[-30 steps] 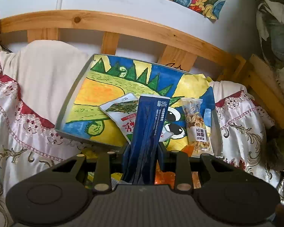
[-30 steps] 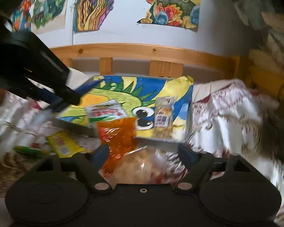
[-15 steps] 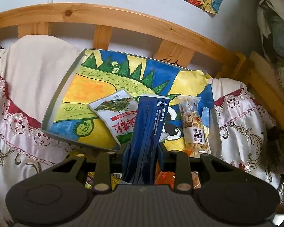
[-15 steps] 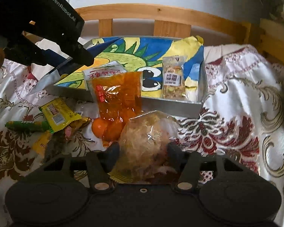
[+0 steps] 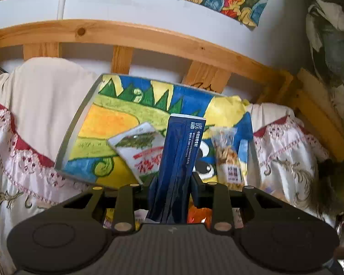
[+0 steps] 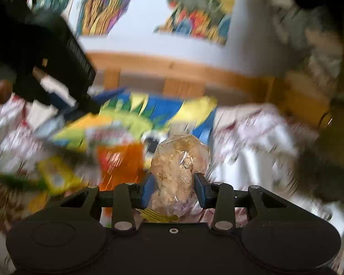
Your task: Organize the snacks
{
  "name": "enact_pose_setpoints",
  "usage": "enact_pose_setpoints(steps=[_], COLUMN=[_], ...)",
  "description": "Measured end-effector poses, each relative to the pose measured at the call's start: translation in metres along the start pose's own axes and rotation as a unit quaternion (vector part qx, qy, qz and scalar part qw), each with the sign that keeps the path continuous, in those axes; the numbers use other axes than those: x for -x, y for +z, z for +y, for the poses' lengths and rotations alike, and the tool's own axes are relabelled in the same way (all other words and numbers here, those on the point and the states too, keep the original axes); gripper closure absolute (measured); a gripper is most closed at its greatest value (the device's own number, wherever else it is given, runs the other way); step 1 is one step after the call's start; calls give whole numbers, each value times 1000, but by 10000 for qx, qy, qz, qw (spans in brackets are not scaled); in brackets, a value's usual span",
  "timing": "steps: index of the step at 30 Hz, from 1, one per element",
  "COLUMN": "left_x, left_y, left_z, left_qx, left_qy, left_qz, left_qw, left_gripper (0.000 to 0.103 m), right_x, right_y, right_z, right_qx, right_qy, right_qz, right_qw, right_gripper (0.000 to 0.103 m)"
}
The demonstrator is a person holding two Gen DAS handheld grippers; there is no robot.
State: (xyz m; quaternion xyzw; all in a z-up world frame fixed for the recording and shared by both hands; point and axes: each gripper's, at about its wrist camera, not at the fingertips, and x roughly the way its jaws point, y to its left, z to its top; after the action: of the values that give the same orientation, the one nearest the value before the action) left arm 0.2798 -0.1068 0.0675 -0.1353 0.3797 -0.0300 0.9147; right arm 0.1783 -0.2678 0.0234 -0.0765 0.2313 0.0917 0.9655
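Clear snack bag [image 6: 180, 169] of pale crunchy pieces sits pinched in the right gripper [image 6: 173, 189] — jaws have just been closing, and the blue pads [image 6: 147, 189] now press both sides of its lower half, top bulging above them. It is lifted in front of the tray, not in it yet. The right wrist view is heavily smeared; only the bag and gripper read sharp.

Dark blue packet [image 5: 177, 167] stands upright in the left gripper [image 5: 170, 191], fingers clamped on its lower part, held over the near edge of the tray [image 5: 68, 146]. That shallow grey tray, lined with a bright dinosaur painting, rests on the patterned bedspread [image 5: 16, 160] in front of a wooden bed rail [image 5: 149, 39]. Inside already: a white-and-red packet [image 5: 140, 151] lying flat near the middle and a nut bar packet [image 5: 228, 158] toward the right side.

Loose outside the tray, seen blurred from the right wrist: orange packet [image 6: 119, 160], yellow packet [image 6: 55, 176], something green at far left, too smeared to name.

Likely step: carry both held snacks in and set them down. To do it well — aim the blue packet at the bare painted area on the left, and the clear bag at a gap between items rather than on top. Lower each until it touches before releasing, and keep the squeeze gentle, since the bag's contents look crushable. Stagger the two hands so the grippers don't collide over the tray.
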Motion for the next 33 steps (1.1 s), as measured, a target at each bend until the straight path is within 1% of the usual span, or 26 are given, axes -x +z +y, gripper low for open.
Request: enact_pose_setpoints(steps=[2, 4, 9, 10, 14, 19, 24, 28, 29, 30, 32, 33], left_x=[-5, -13, -38, -45, -65, -90, -110, -120, -121, -123, -124, -125], left_y=[6, 12, 25, 28, 36, 43, 42, 38, 37, 36, 34, 33], left_z=[-1, -4, -11, -14, -21, -17, -8, -2, -1, -1, 1, 1], left_qx=[8, 70, 235, 211, 177, 181, 260, 330, 340, 361, 402, 408], left_qy=[17, 23, -15, -6, 31, 176, 339, 415, 426, 429, 438, 446], left_qz=[-71, -131, -222, -243, -277, -275, -236, -167, -150, -129, -86, -70], left_qw=[10000, 9999, 9995, 9995, 9995, 9993, 9988, 9985, 9984, 9983, 9982, 9981], left_gripper=[70, 70, 69, 69, 69, 69, 69, 68, 67, 67, 66, 63], right_x=[-3, -13, -41, -47, -69, -94, -112, -117, -116, -116, -117, -117], right_y=[8, 15, 22, 23, 33, 32, 28, 28, 27, 27, 29, 29], right_z=[-5, -7, -18, -19, -20, -12, 0, 2, 2, 3, 2, 2], right_qx=[1, 131, 255, 281, 403, 571, 681, 599, 602, 609, 575, 561], right_qy=[-143, -297, -274, -217, 235, 617, 834, 865, 842, 837, 842, 830], right_qz=[-323, -599, -777, -809, -912, -751, -476, -379, -399, -387, -388, -384], right_qw=[9994, 9977, 9963, 9961, 9947, 9936, 9931, 9937, 9938, 9939, 9940, 9942], right_gripper=[62, 62, 62, 62, 62, 62, 60, 55, 53, 49, 45, 43])
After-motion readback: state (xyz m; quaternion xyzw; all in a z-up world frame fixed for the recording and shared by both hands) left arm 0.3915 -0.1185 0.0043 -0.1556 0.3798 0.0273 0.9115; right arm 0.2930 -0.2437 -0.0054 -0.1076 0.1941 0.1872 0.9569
